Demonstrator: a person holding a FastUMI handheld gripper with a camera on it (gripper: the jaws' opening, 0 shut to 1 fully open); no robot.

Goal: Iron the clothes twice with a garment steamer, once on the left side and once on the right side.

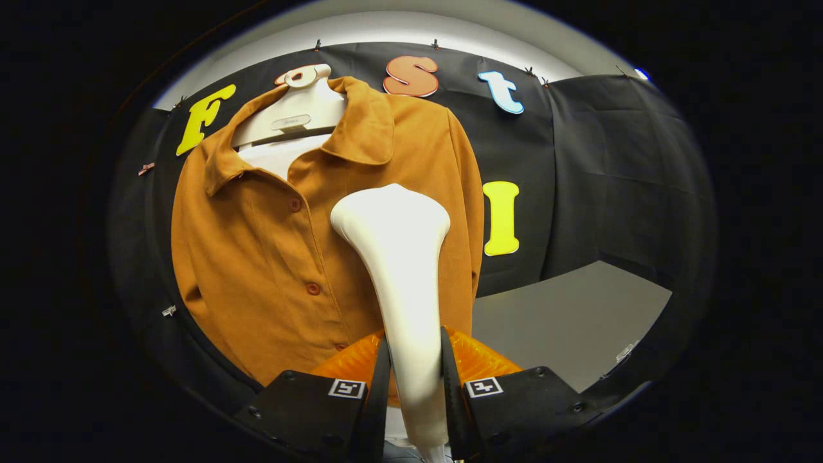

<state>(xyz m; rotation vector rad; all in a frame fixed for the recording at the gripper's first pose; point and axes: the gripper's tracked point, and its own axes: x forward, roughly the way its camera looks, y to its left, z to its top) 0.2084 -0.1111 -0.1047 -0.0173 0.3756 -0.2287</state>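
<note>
Steamer (398, 270) clamped by its handle between both fingers of the tool (415, 386), head raised against right half of hanging shirt (270, 257) beside button row. Likely mid-pass on right; impossible to judge whether left pass was done.

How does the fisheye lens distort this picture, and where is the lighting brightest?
Gripper view: the black cloth wall bows outward; the white plastic garment steamer, clamped in the tongs, looks oversized against the orange buttoned shirt; light is brightest above the wall.
</note>
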